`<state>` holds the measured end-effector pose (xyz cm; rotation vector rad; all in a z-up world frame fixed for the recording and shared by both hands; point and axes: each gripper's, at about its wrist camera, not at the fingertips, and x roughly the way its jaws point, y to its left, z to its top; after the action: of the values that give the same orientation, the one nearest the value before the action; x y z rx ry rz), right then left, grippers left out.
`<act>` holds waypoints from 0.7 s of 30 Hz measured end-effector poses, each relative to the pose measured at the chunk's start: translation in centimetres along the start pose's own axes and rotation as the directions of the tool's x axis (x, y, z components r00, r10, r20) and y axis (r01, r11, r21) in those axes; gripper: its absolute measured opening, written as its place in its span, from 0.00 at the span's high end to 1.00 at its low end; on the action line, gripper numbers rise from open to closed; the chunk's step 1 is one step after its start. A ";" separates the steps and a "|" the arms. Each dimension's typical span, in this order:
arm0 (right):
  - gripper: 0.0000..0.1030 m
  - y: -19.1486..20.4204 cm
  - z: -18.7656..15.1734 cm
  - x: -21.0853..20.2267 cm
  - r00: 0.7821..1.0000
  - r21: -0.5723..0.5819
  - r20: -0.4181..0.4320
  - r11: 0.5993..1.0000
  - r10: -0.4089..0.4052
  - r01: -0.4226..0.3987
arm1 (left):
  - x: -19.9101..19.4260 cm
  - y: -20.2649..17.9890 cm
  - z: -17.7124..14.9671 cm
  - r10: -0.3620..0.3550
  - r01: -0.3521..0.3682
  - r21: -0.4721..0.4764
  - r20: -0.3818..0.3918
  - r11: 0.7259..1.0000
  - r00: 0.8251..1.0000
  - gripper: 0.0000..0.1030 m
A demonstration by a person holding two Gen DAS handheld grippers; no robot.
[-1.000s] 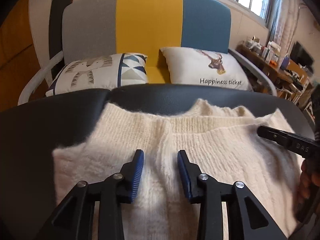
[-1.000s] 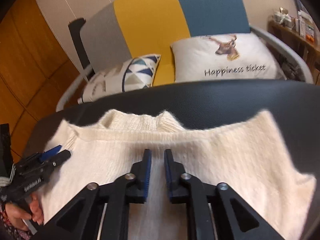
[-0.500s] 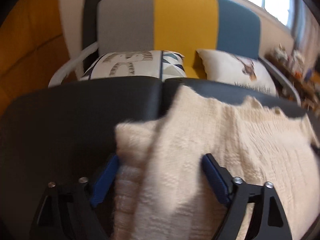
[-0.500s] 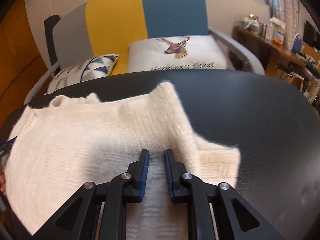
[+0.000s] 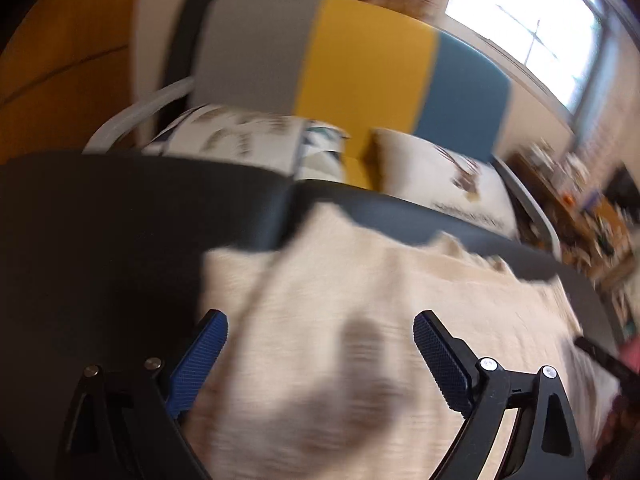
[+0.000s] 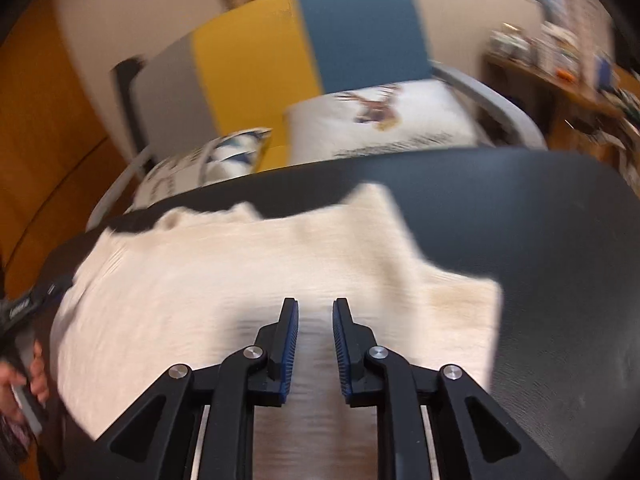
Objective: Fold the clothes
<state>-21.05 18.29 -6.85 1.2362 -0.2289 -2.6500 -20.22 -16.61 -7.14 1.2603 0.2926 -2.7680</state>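
A cream knitted sweater (image 5: pixel 360 280) lies on the black table (image 5: pixel 100 240), its left edge lapped over the body. My left gripper (image 5: pixel 320 320) hovers over that part, open wide, with nothing between its blue pads. In the right wrist view the sweater (image 6: pixel 240 272) fills the left and middle of the table (image 6: pixel 520 220), a folded-in part at its right edge. My right gripper (image 6: pixel 315 306) hangs above the fabric with a narrow gap between its fingers and nothing in it. The left gripper (image 6: pixel 24 308), held by a hand (image 6: pixel 36 372), shows at that view's left border. Both views are motion-blurred.
A grey, yellow and blue sofa (image 5: pixel 360 80) with two printed cushions (image 6: pixel 400 120) stands just beyond the table's far edge. A cluttered wooden shelf (image 6: pixel 560 80) is at the right. Bare black tabletop lies left of the sweater in the left view and right of it in the right view.
My left gripper has opened much wider and swung to the sweater's left side. The right gripper has swung toward the sweater's right edge, its gap unchanged. The sweater's sides now lie folded in.
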 end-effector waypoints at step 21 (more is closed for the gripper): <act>0.82 -1.4 0.1 1.3 1.000 0.096 0.013 0.995 -0.003 0.001 | 1.0 2.1 2.6 0.018 -0.017 -0.047 0.011 0.999 1.000 0.07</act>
<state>-22.11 19.29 -8.08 1.2483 -0.3614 -2.6781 -22.46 -19.20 -6.48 1.2300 0.3418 -2.7362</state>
